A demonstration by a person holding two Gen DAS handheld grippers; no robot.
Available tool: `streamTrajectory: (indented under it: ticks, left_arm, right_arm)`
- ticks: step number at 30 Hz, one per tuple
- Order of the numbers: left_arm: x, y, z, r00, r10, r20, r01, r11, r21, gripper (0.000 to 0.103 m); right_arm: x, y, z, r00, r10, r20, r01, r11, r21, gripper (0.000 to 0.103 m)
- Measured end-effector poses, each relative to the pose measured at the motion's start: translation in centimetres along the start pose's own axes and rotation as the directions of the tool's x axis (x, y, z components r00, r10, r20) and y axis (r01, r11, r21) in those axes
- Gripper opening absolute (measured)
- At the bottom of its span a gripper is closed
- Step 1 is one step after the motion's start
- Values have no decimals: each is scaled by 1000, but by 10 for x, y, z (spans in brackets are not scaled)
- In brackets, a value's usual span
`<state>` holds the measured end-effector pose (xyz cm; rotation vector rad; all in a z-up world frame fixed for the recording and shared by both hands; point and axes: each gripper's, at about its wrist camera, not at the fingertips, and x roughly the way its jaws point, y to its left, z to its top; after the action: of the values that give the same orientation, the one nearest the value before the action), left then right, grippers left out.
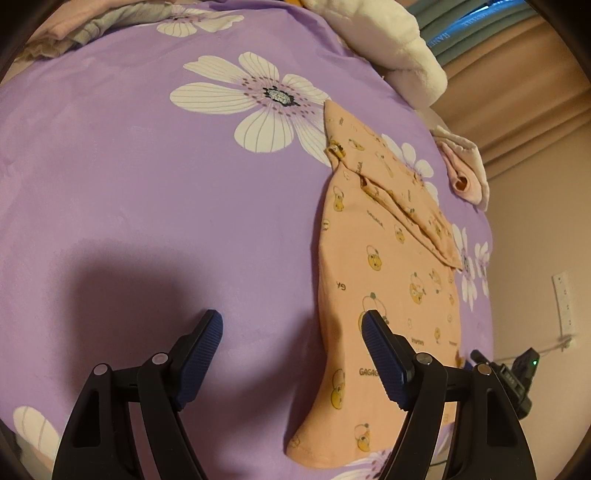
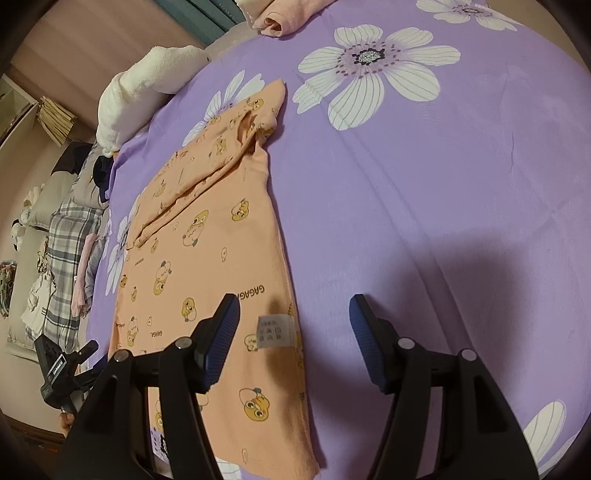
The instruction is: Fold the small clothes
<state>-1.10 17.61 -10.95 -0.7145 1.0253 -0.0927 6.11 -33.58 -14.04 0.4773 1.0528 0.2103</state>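
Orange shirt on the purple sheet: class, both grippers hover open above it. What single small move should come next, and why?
Probably lower the right gripper onto the near hem by the white label and close. The orange shirt lies flat, already narrowed, sleeve folded across the top; both grippers are open and empty, the left gripper over the opposite edge. Folding it in half seems next.

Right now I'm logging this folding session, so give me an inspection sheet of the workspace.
Surface: purple bedspread with white flowers, lightly creased.
Job's things: orange printed garment, partly folded, sleeve laid over the body, white care label showing.
Clutter: cream plush blanket; rolled pink cloth; folded clothes at the far edge.
Grippers: left claw open, empty; right claw open, empty, over the garment's edge.
Cables: white cord by a wall socket.
Surroundings: curtain; plaid cloth.
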Motion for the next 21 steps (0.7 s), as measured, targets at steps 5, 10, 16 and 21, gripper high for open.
streamTrajectory:
  ticks: [5, 10, 16, 21]
  left_arm:
    - [2, 1, -1, 1000, -6, -7, 6, 1000, -5, 77]
    - [5, 0, -3, 1000, -16, -14, 16, 1000, -14, 77]
    - [6, -2, -4, 1000, -25, -19, 25, 1000, -13, 78]
    - [11, -5, -3, 999, -28, -25, 27, 1000, -10, 79]
  right_arm:
    - [0, 0, -4, 1000, 6, -11, -6, 1000, -4, 64]
    - [3, 0, -7, 1000, 8, -21, -8, 1000, -5, 65]
    - [4, 2, -7, 1000, 10, -24, -11, 1000, -13, 66]
    - [6, 6, -7, 999, 19, -27, -19, 1000, -24, 66]
